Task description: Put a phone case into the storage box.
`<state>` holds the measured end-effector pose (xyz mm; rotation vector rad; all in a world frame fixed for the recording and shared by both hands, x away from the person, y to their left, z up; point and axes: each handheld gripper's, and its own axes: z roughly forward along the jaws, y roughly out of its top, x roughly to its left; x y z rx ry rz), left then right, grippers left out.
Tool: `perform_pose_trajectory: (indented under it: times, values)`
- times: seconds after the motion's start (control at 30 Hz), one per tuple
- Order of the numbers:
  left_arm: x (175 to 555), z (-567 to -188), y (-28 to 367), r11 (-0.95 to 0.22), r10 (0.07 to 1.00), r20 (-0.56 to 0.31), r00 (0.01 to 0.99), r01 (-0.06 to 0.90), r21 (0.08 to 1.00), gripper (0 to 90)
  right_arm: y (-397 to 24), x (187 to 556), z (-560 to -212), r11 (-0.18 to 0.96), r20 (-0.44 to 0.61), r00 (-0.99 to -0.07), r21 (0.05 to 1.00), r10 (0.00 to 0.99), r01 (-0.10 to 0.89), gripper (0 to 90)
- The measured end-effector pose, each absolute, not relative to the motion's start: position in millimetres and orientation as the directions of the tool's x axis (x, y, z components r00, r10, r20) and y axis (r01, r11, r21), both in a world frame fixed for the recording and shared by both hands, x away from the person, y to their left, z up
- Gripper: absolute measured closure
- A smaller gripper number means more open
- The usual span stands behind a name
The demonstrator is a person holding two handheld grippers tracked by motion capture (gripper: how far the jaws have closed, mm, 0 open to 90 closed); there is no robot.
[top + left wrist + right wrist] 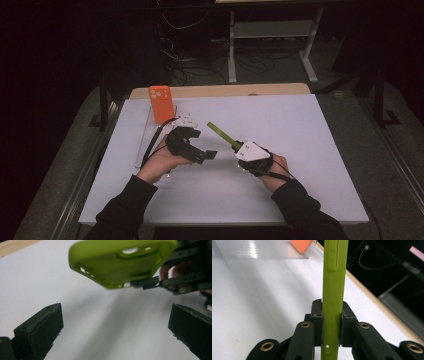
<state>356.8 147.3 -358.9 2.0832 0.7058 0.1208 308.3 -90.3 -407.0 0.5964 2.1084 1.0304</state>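
The right tool (332, 322) is clamped on the edge of a green phone case (333, 285), its two black jaws pressing the thin rim from both sides, and holds the case in the air above the white desk (280, 190). The left tool (192, 145) hangs beside it with its jaws spread wide and nothing between them; in the left gripper view the case (120, 262) floats just ahead of them.

To do this step well, I would keep the right grip firm and low on the rim, since the soft case could twist or slip, and carry it level and slowly. The open left tool could steady the free end.

The case is lime green, thin and rubbery-looking, with a camera cut-out and small button slots along its side. Farther back, an orange phone case (161, 102) leans upright in a clear plastic stand (145, 140) at the desk's left side.
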Motion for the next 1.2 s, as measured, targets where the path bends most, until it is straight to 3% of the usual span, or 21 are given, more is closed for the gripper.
perform_pose_trajectory:
  times: [0.1, 0.33, 0.53, 1.0, 1.2]
  values:
    - [360, -358, 145, -0.408, 0.532, -0.176, 0.828, 0.433, 0.803, 0.0, -94, 312, -405, 0.474, -0.252, -0.665, 0.864, 0.703, 0.173, 75.8]
    - [369, -354, 135, -0.324, 0.551, -0.218, 0.805, 0.447, 0.834, 0.0, -102, 319, -404, 0.311, -0.036, -0.681, 0.906, 0.731, 0.286, 75.8]
    - [375, -349, 122, -0.289, 0.549, -0.222, 0.806, 0.432, 0.854, 0.0, -105, 322, -404, 0.229, 0.065, -0.678, 0.914, 0.732, 0.334, 75.7]
    - [385, -351, 98, -0.238, 0.548, -0.242, 0.801, 0.427, 0.873, 0.0, -102, 321, -403, 0.204, 0.089, -0.688, 0.921, 0.72, 0.332, 75.8]
    - [385, -351, 97, -0.224, 0.567, -0.24, 0.788, 0.428, 0.876, 9.0, -102, 321, -404, 0.207, 0.087, -0.688, 0.92, 0.72, 0.333, 75.7]
